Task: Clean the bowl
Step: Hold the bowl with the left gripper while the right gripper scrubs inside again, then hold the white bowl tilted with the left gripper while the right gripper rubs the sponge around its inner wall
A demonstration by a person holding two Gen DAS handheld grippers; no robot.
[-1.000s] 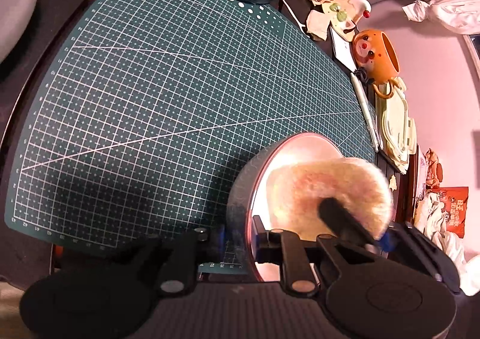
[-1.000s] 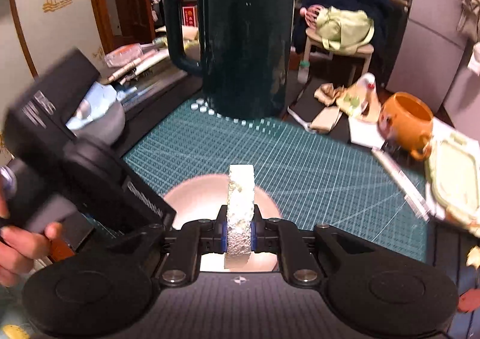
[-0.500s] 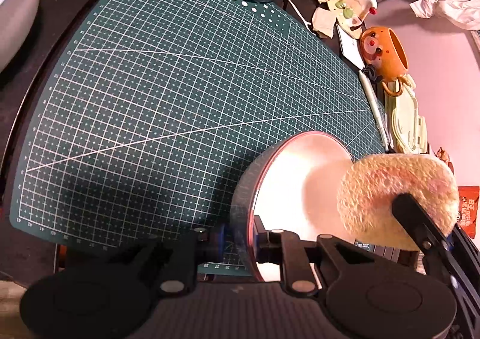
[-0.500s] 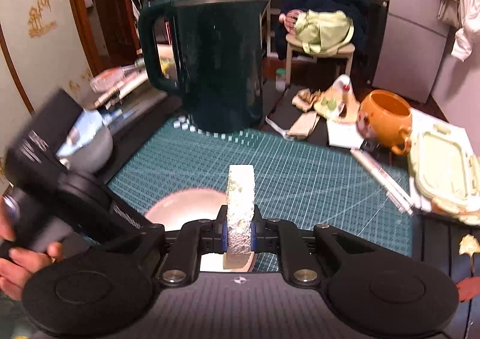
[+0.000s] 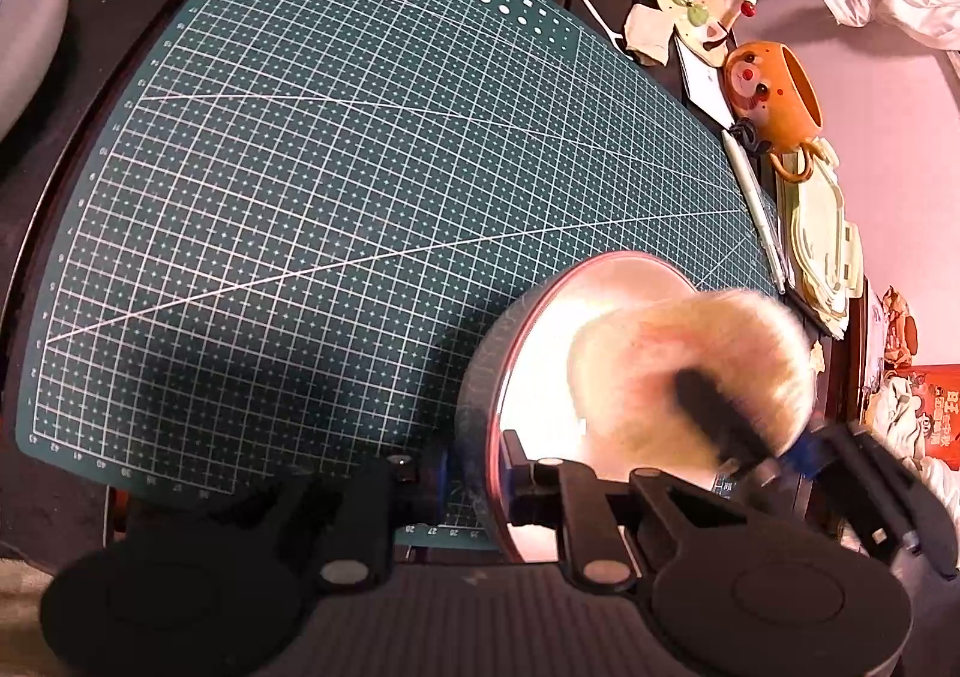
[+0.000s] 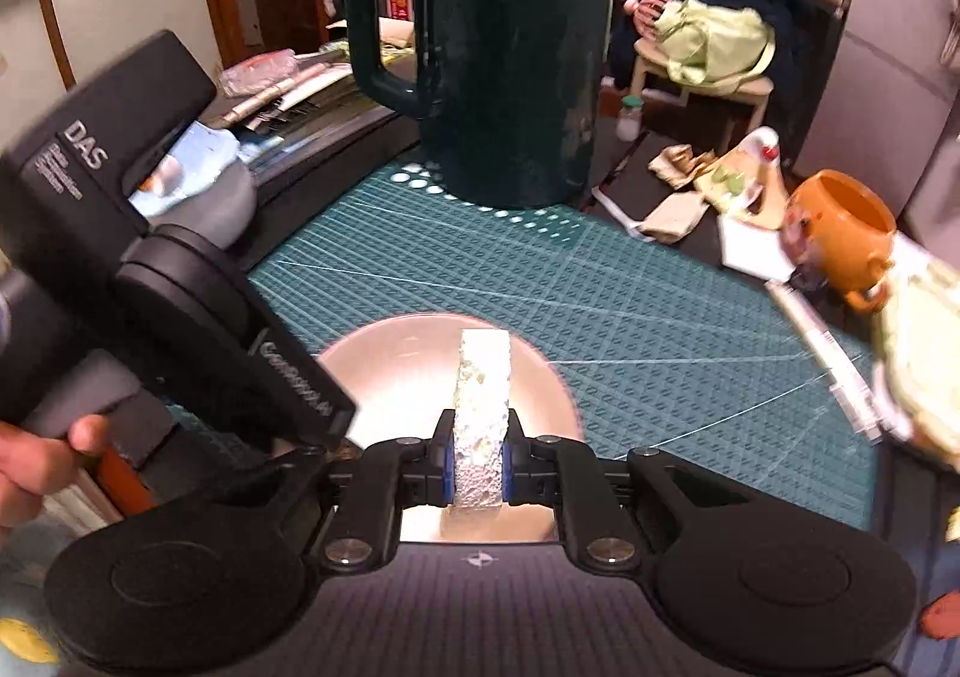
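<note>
Writing on left gripper body: the right wrist view shows "DAS" in pale letters on the black housing (image 6: 84, 155) of the other tool, with smaller lines under it too fine to read; a second word along its lower arm is blurred.
Writing on packet: a red packet (image 5: 936, 425) at the right edge of the left wrist view bears large white characters, seen upside down and not legible.
Cutting mat: green mat (image 5: 360, 167) with a white grid, diagonal lines, and small numerals along its near and left edges; most are too small to read.
Bowl: metal bowl (image 5: 480, 407) with a pale, shiny inside, resting on the near right part of the mat; it holds only the sponge pressed into it.
Left gripper: left gripper (image 5: 477, 473) clamped on the near rim of the bowl, one finger outside the wall and one inside.
Right gripper: right gripper (image 6: 478, 467) closed tight on the sponge (image 6: 483, 395), a pale slab held on edge over the bowl's interior; in the left wrist view the sponge is motion-blurred.
Kettle: dark green jug kettle (image 6: 498, 59) standing on the far edge of the mat, handle to the left; contents not visible.
Orange mug: face-painted orange mug (image 6: 840, 233) beside the mat at right, lying tilted; its inside looks empty.
Lidded box: pale green container (image 5: 822, 257) next to the mug, lid on.
Person: fingers (image 6: 36, 455) wrapped around the left tool's handle.
</note>
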